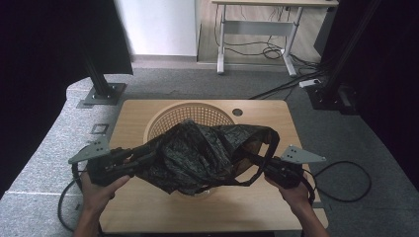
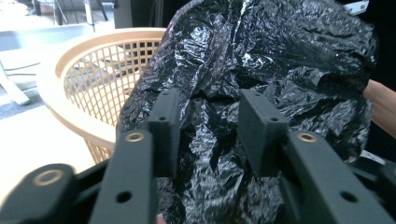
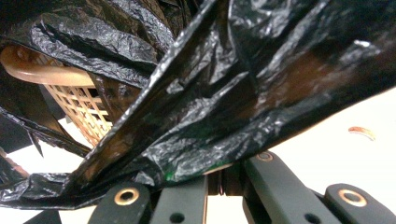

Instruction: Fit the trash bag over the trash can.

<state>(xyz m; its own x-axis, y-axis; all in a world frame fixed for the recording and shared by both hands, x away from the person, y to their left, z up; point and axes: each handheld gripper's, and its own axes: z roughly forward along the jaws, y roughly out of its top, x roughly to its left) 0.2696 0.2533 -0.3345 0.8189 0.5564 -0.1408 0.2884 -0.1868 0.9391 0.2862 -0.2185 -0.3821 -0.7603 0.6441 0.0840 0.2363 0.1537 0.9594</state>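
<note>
A crumpled black plastic bag (image 1: 197,148) hangs spread over a tan mesh basket (image 1: 163,116) on the wooden table (image 1: 267,118). My left gripper (image 1: 143,159) is at the bag's left end. In the left gripper view its jaws stand apart (image 2: 210,126) with bunched bag (image 2: 280,60) between them, not squeezed, and the basket (image 2: 84,51) to the left. My right gripper (image 1: 262,165) holds the bag's right edge. In the right gripper view its jaws are shut (image 3: 219,179) on a fold of the bag (image 3: 243,84), and the basket (image 3: 42,72) shows under it.
Grey carpet surrounds the table. A black frame post (image 1: 101,84) stands at the back left and another (image 1: 331,89) at the back right. A white desk (image 1: 257,29) with loose cables is farther back. A round cable hole (image 1: 237,112) sits in the tabletop.
</note>
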